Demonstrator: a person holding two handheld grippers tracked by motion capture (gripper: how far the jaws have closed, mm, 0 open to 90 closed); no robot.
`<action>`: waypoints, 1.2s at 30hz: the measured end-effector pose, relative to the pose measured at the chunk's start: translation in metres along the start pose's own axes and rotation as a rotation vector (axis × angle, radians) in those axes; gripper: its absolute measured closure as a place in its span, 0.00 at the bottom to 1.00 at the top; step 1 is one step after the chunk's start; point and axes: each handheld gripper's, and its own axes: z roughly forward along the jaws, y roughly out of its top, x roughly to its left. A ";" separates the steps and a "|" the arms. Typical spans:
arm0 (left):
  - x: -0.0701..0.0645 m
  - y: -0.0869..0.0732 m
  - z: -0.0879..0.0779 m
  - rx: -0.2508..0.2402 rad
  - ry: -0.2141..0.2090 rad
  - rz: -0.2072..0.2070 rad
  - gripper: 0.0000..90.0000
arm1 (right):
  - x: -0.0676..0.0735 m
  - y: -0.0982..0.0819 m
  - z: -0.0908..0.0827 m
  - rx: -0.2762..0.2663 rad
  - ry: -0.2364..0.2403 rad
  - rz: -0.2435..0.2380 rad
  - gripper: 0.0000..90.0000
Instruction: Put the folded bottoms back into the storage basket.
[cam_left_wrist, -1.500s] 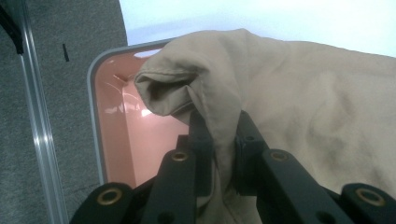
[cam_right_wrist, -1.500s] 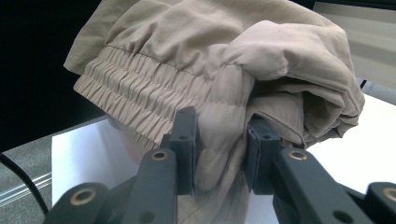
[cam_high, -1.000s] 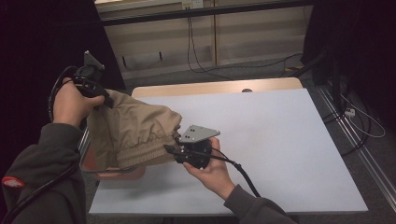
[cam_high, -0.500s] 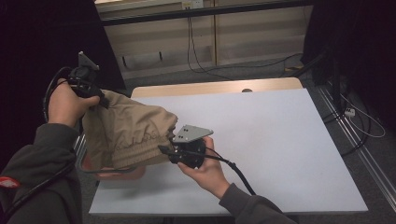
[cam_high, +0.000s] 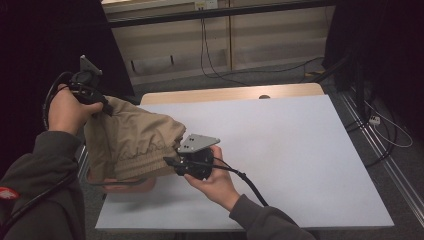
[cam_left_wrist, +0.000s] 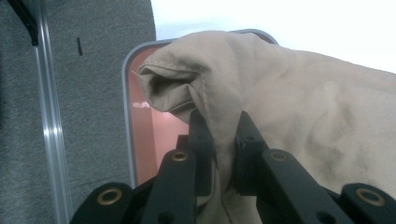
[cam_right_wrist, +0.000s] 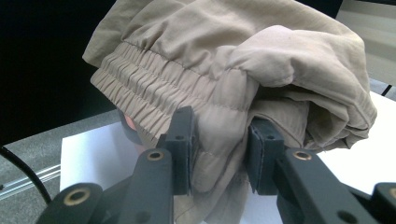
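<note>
A soft tan cloth garment with a stretchy gathered waistband (cam_high: 132, 142) hangs in the air over the left edge of the white table top (cam_high: 280, 150), held up by two grippers. The left gripper (cam_high: 100, 104) is up high, past the left edge of the table, and its black jaws are squeezed tight on a folded corner of the cloth (the left gripper view shows the fold (cam_left_wrist: 219, 121) pinched right between the two pads). The right gripper (cam_high: 170, 161) is lower, near the front left part of the table, and its jaws are closed on a thick bunch of the waistband; in the right gripper view the cloth (cam_right_wrist: 219, 126) fills the gap between the pads. The person's left hand (cam_high: 67, 110) and right hand (cam_high: 215, 182) each wrap around a gripper, and a black cable trails from each one. Under the hanging cloth, by the left edge of the table, sits a pink tray with a grey rim (cam_left_wrist: 140, 135). The bit of the tray floor that shows in the left gripper view is bare, and the rest of it is hidden behind the cloth.
</note>
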 end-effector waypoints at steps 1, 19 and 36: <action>0.001 0.000 -0.001 -0.002 -0.003 0.003 0.90 | 0.000 0.000 0.001 0.001 0.003 0.002 0.73; 0.016 0.004 -0.001 -0.009 0.020 -0.007 0.90 | 0.000 0.006 0.018 0.009 0.032 0.005 0.72; 0.042 0.003 0.018 -0.113 0.123 0.036 0.36 | 0.014 0.006 0.068 0.071 0.112 -0.075 0.28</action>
